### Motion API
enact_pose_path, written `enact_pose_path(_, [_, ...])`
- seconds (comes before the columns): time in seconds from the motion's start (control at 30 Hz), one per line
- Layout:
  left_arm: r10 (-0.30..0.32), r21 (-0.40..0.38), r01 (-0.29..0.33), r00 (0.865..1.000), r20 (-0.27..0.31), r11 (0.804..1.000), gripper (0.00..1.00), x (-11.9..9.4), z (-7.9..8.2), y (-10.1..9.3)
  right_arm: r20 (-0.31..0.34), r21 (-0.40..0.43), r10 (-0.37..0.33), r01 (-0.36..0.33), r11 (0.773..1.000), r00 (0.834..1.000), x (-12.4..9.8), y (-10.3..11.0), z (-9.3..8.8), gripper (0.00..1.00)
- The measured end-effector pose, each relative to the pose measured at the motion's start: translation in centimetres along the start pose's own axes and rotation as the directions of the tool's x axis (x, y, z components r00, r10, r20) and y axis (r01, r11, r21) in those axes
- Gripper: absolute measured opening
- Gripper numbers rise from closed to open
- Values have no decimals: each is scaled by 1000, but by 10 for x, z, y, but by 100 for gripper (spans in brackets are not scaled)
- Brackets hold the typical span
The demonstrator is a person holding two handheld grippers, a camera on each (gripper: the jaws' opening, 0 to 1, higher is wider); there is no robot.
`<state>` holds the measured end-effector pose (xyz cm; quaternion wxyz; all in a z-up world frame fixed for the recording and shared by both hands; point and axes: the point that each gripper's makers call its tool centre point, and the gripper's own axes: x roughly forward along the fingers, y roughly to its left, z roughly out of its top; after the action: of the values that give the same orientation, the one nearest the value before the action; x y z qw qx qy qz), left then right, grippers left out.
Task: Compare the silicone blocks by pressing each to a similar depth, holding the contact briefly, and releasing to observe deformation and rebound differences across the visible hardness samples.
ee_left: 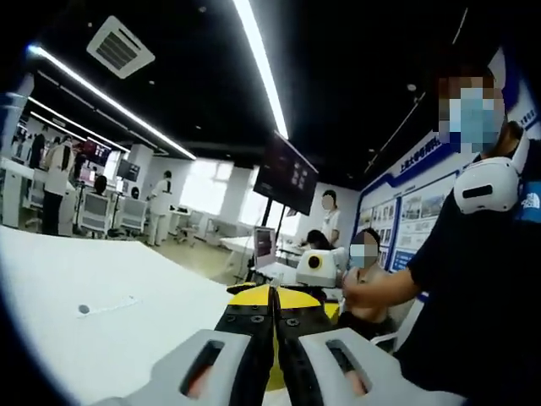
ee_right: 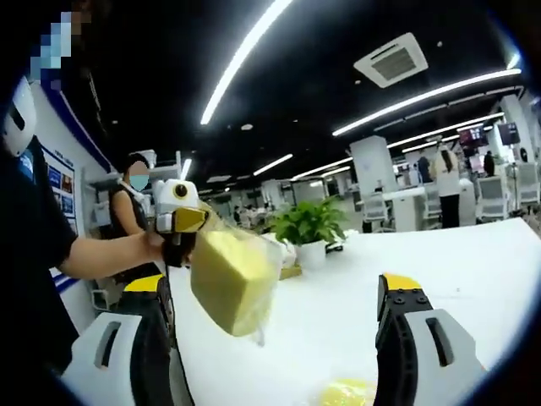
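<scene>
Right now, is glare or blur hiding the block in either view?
Right gripper view: the bagged yellow block is reasonably clear, ceiling strips blown out. Left gripper view: fisheye bends the white table, background soft.

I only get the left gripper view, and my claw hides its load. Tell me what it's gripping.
Observer: The left claw is shut on a bagged yellow block, held up above the white table.
Operator: Report the right claw.
Observer: The right claw is open, its jaws wide apart and gripping nothing.
Operator: Name what stands past the block.
Observer: A potted plant stands on the table.
</scene>
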<state>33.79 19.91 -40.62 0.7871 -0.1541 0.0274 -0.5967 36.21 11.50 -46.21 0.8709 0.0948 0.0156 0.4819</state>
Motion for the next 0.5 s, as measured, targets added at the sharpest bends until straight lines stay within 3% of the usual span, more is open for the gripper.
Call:
enact_pose_path(0.1, [11, -7, -11, 1000, 3, 1000, 0, -3, -2, 1, -38, -61, -77, 74, 995, 996, -18, -16, -5, 96])
enact_pose_path(0.2, [22, -23, -22, 1000, 5, 1000, 0, -6, -5, 2, -34, -78, -120, 117, 990, 992, -35, -22, -6, 96])
enact_pose_path(0.27, [28, -34, -28, 1000, 10, 999, 0, -8, -7, 3, -77, -82, -155, 149, 985, 985, -51, -26, -15, 89])
enact_pose_path(0.33, [34, -43, -34, 999, 12, 999, 0, -11, -11, 5, -75, -80, -150, 144, 986, 986, -66, -23, -20, 84])
enact_pose_path(0.5, [64, -73, -63, 998, 9, 995, 0, -18, -21, 9, -5, -65, -222, 221, 973, 975, -103, -24, -23, 91])
